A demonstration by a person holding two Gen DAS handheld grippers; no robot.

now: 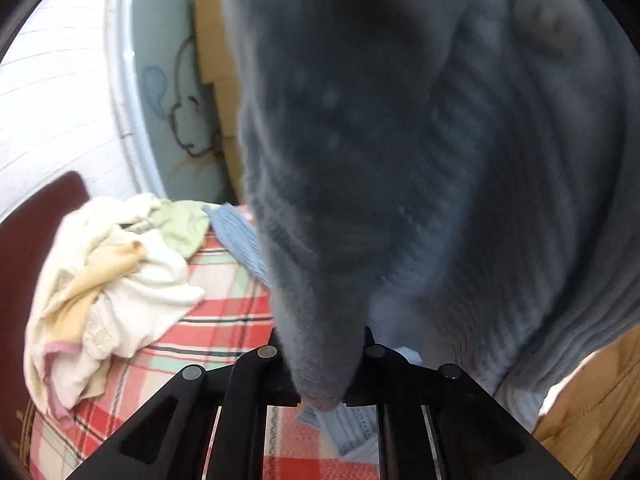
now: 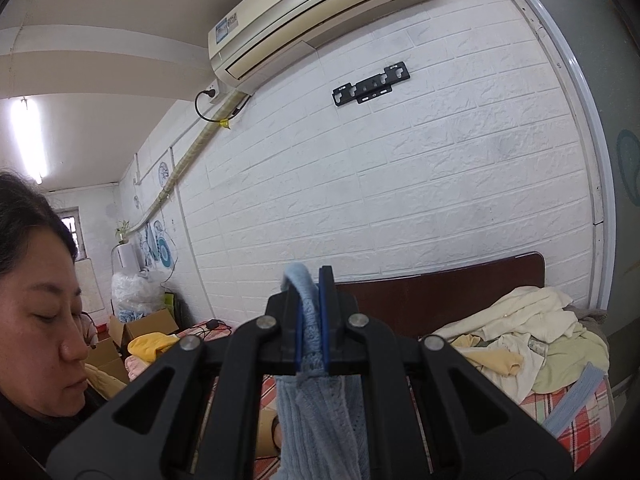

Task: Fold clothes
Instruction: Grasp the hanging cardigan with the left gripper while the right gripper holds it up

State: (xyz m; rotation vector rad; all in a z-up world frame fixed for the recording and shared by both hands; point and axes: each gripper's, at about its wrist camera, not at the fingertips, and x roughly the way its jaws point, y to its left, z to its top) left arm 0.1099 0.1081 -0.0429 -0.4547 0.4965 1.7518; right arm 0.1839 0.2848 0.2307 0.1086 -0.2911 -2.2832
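Note:
A light blue knitted sweater (image 1: 420,160) hangs close before the left wrist camera and fills most of that view. My left gripper (image 1: 324,364) is shut on a fold of it, held up above the plaid bed cover (image 1: 224,320). My right gripper (image 2: 311,320) is shut on another edge of the same blue sweater (image 2: 316,412), which hangs down below the fingers. A loop of the knit sticks up between the blue pads (image 2: 323,320). The right gripper points toward the white brick wall, raised well above the bed.
A heap of cream, yellow and pale green clothes (image 1: 112,280) lies on the bed by the dark red headboard (image 2: 440,292); it also shows in the right wrist view (image 2: 528,336). The person's face (image 2: 40,320) is at the left. Cardboard boxes (image 2: 148,320) stand beyond.

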